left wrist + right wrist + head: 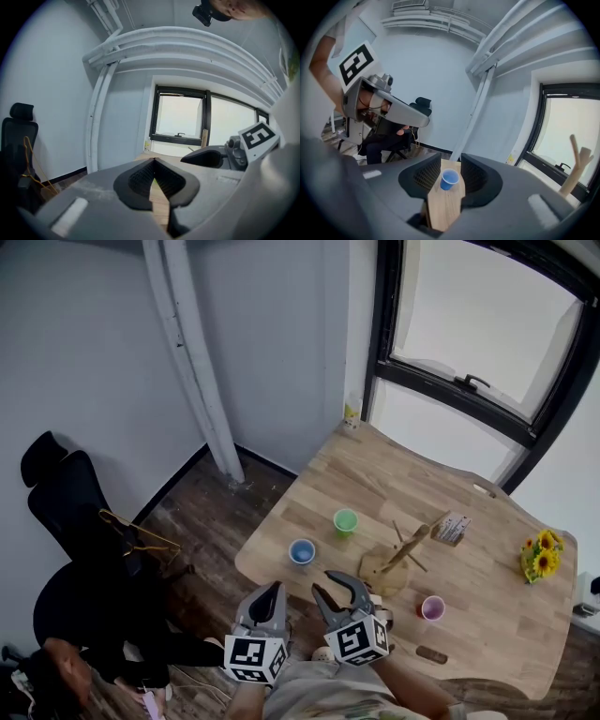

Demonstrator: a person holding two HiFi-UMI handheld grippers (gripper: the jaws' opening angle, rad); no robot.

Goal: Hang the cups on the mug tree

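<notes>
Our left gripper (153, 160) is pinched shut on nothing, short of the table (487, 634). The blue cup (449, 179) stands upright near the table's near edge, framed by our right gripper (450, 164), whose jaws are half open and empty. We should keep the cup centred, go in level and pinch gently. The mug tree (401, 559) stands further right.

Pretty bare little room. Pale grey-blue walls (94, 334), black skirting along the bottom, and a white pipe (192, 362) running up near the corner. The floor (211, 521) is dark wood planks. A light wooden table (356, 465) sits under a black-framed window (487, 334) that's glowing white with daylight. Over by the left wall there's a black office chair (61, 507) with a yellowish wire hanger (141, 538) just beside it.
</notes>
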